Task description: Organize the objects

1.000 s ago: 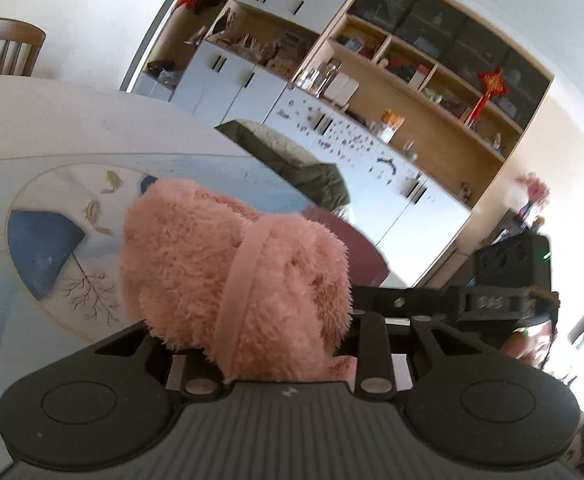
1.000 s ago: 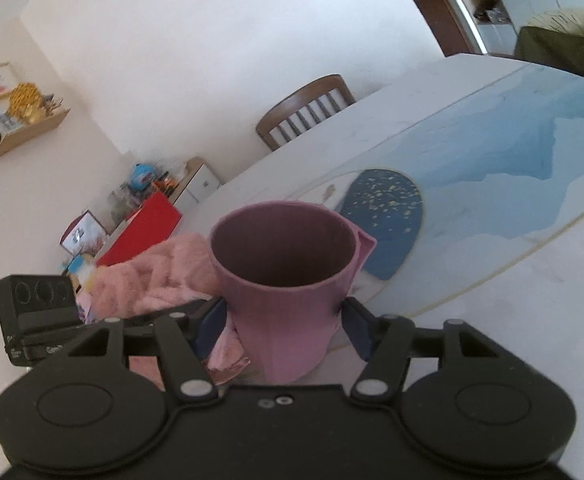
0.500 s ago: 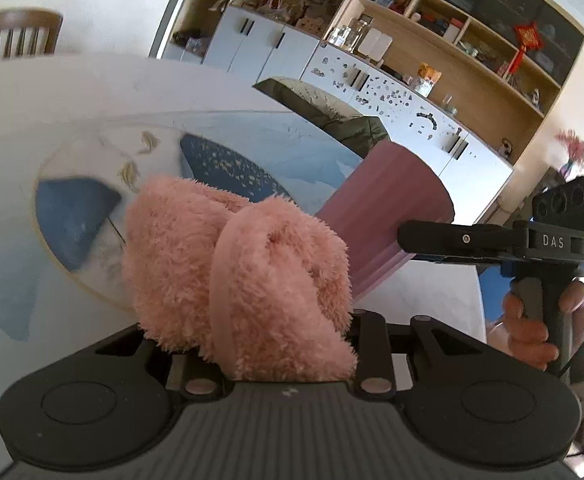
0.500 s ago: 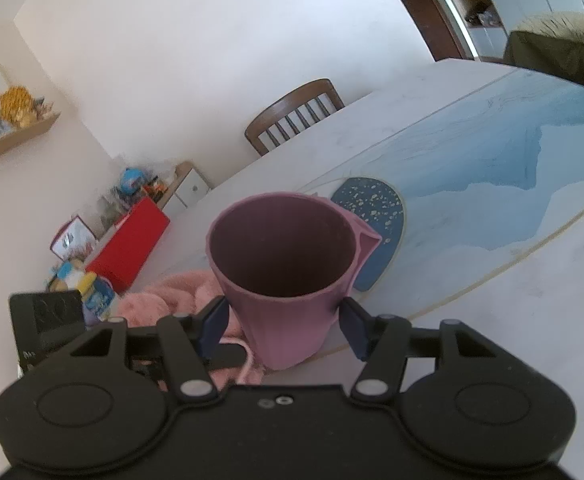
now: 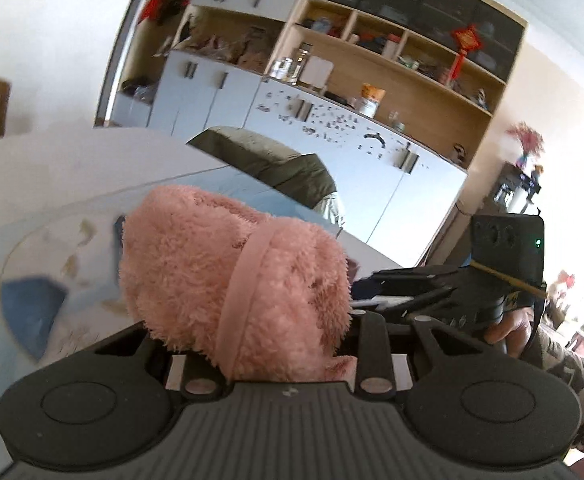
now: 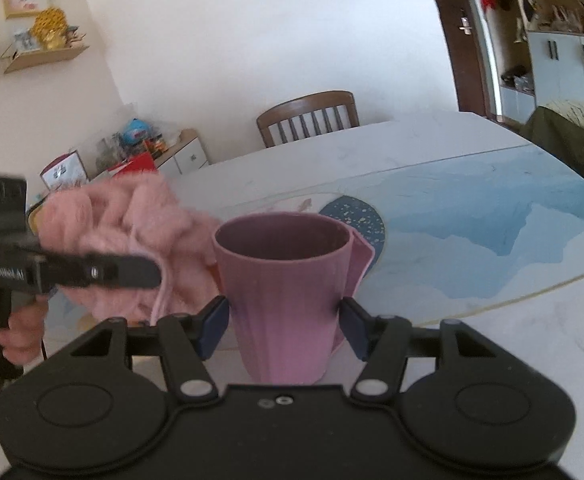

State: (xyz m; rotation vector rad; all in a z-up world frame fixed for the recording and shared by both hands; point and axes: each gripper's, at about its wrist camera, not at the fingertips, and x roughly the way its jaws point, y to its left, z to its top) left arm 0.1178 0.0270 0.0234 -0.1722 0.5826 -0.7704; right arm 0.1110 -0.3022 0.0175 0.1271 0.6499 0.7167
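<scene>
Mauve ribbed cup [image 6: 288, 296] stands upright, mouth up, interior showing nothing inside, clamped at mid-height by the right tool [image 6: 286, 320] above the worktop [image 6: 471, 184]. Left tool [image 5: 252, 344] grips a pink fluffy cloth [image 5: 232, 280], held just left of the cup.

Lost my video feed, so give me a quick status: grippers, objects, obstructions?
Left gripper shut on pink fluffy towel. Right gripper shut on purple cup, upright, above table. Towel beside cup, not in it. Cup mouth unobstructed.

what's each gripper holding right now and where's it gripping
Left gripper clamps the fluffy pink towel at its near end; right gripper pinches the pink cup across its lower body.
</scene>
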